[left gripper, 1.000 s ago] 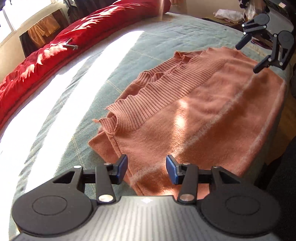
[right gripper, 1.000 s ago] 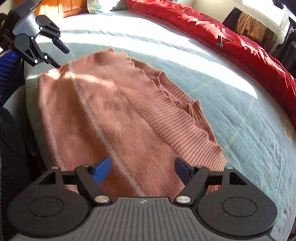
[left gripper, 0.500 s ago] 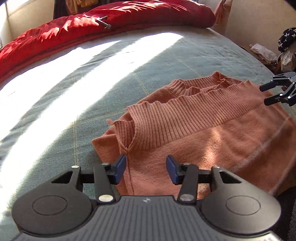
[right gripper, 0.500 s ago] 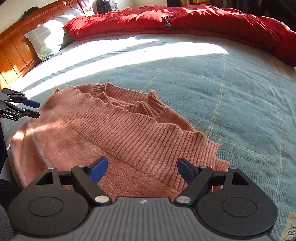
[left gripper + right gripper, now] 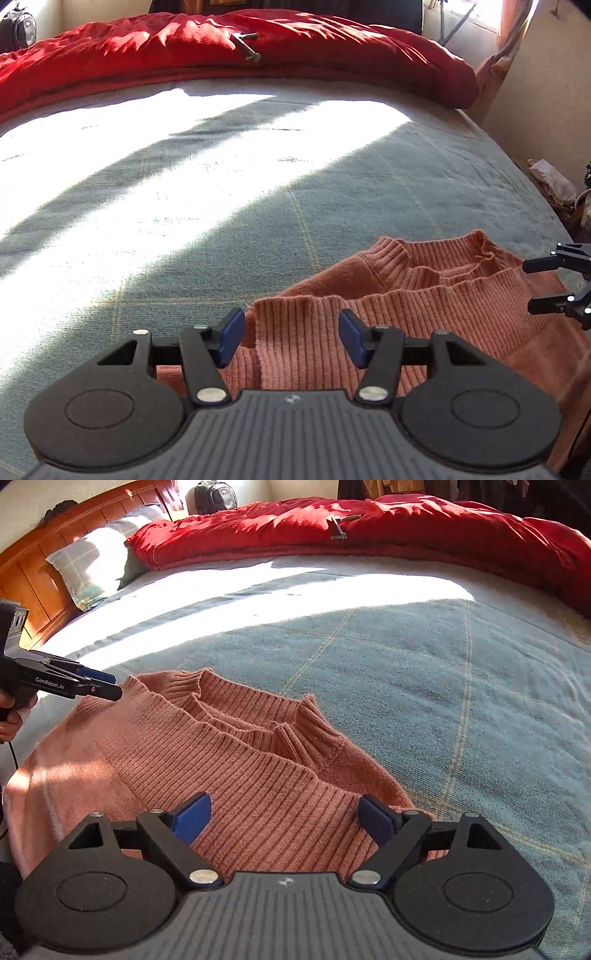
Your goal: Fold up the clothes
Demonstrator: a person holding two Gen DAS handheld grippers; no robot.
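On the green-blue blanket (image 5: 424, 672) of the bed lies the orange sweater (image 5: 229, 760), close to the near edge. It is partly folded, and its long side runs sideways, from one gripper across to the other. Its ribbed hem sits on top, and the ribbed collar (image 5: 310, 723) is just behind that, toward the red quilt (image 5: 332, 528) at the far side. The left gripper (image 5: 291, 334) is at the left end of the ribbed hem, and its blue fingers (image 5: 231, 334) are spread apart, one on each side of the hem corner, not pinching anything. The right gripper (image 5: 282, 818) is at the other end, low over the ribbed hem, and its fingers are spread wide too, holding nothing. Each gripper has its own end, so neither one is nearer to the whole sweater. I think the next move is for both to pinch the hem at their ends, then carry it across together for one more fold.
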